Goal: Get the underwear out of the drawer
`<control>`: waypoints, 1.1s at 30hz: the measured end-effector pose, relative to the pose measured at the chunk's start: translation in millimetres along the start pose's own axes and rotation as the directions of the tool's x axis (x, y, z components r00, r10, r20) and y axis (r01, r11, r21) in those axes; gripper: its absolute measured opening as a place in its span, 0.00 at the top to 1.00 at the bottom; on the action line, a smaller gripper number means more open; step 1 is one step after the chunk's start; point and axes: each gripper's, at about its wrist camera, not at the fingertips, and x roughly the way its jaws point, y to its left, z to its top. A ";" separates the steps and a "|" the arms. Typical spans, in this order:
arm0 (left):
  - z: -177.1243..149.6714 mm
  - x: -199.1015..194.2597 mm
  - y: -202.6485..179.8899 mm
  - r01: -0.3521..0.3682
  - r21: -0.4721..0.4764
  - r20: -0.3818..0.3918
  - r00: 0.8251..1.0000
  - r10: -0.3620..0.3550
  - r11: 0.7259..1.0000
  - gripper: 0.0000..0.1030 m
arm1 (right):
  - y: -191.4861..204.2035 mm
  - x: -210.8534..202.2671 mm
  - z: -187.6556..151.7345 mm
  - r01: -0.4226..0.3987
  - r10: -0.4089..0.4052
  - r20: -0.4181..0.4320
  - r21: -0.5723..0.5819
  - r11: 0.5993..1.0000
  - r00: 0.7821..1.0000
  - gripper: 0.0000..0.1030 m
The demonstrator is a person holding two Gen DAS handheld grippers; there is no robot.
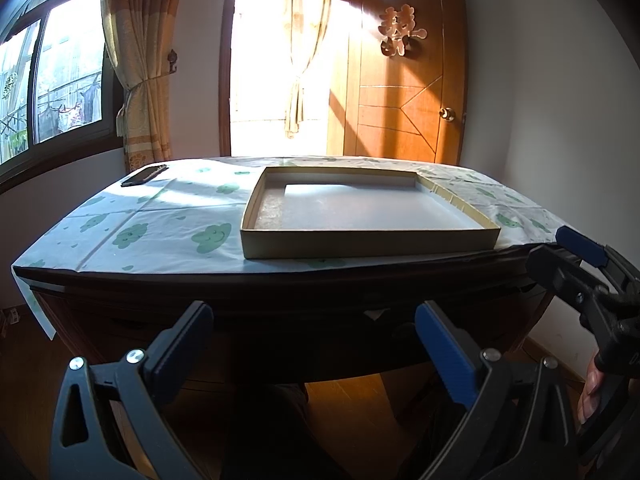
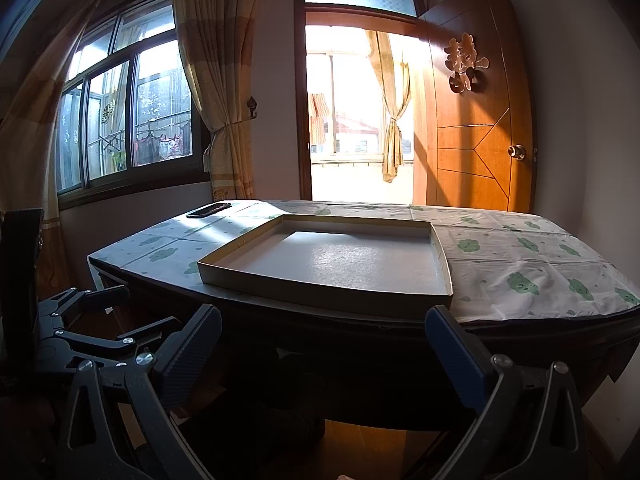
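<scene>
Your left gripper (image 1: 314, 344) and right gripper (image 2: 324, 344), both spread wide and holding nothing, hover just before the table (image 2: 520, 256) bearing a shallow box (image 2: 328, 284).

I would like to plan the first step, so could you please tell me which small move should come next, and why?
Probably lower one gripper toward the dark front of the table, below the shallow box, to look for the drawer. Both the left gripper and the right gripper are open and hold nothing, and neither underwear nor a drawer handle is visible.
</scene>
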 end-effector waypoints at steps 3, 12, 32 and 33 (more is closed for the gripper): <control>0.1 0.0 0.0 -0.001 -0.001 0.000 1.000 0.001 1.000 0.00 | 0.5 -0.2 -0.6 0.000 0.000 0.000 0.000 1.000 1.000 0.00; 0.3 -0.3 0.1 0.000 0.000 0.000 1.000 0.000 1.000 0.00 | 0.4 -0.7 -1.4 -0.005 0.005 0.003 -0.001 1.000 1.000 0.00; -5.1 6.6 2.0 0.011 -0.002 -0.016 1.000 -0.011 1.000 0.00 | -5.5 21.7 -23.5 -0.014 0.040 0.164 -0.157 0.988 0.986 0.00; -5.6 7.4 2.4 0.013 -0.004 -0.017 1.000 -0.013 1.000 0.00 | -7.9 26.5 -25.6 -0.011 0.037 0.165 -0.159 0.987 0.986 0.00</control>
